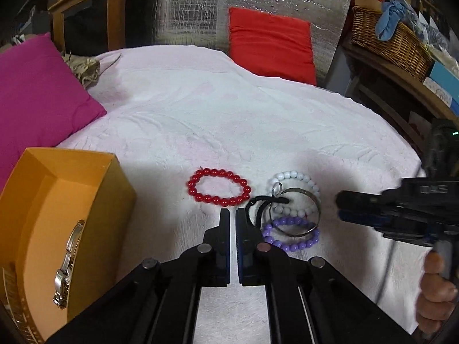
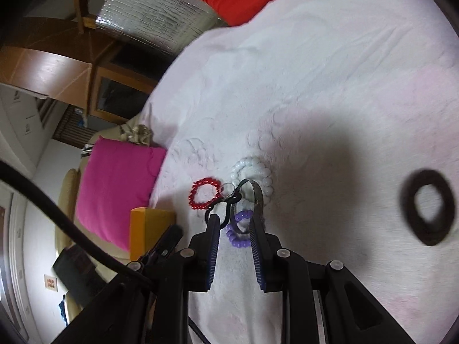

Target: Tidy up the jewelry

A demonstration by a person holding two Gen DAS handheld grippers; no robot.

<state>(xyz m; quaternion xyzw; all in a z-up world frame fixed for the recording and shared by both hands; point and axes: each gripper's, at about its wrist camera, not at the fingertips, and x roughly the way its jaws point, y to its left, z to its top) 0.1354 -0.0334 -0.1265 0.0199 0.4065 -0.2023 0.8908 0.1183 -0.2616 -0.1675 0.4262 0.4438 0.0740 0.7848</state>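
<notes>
A white textured cloth (image 1: 200, 109) covers the work surface, with a magenta cushion (image 1: 37, 91) at its left edge and a red cushion (image 1: 269, 43) at its far edge. Silver quilted foil sheeting (image 1: 200, 8) stands behind the red cushion. A wicker basket (image 1: 393, 40) holding blue fabric (image 1: 390, 20) sits on a wooden shelf (image 1: 407, 86) to the right.

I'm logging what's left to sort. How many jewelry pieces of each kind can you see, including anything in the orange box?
Beaded bracelets: 3 (red, white, purple)
Metal bangle: 1
Black cord with ring: 1
Dark scrunchie-like ring: 1
Watches in orange box: 2
Total: 8
</notes>
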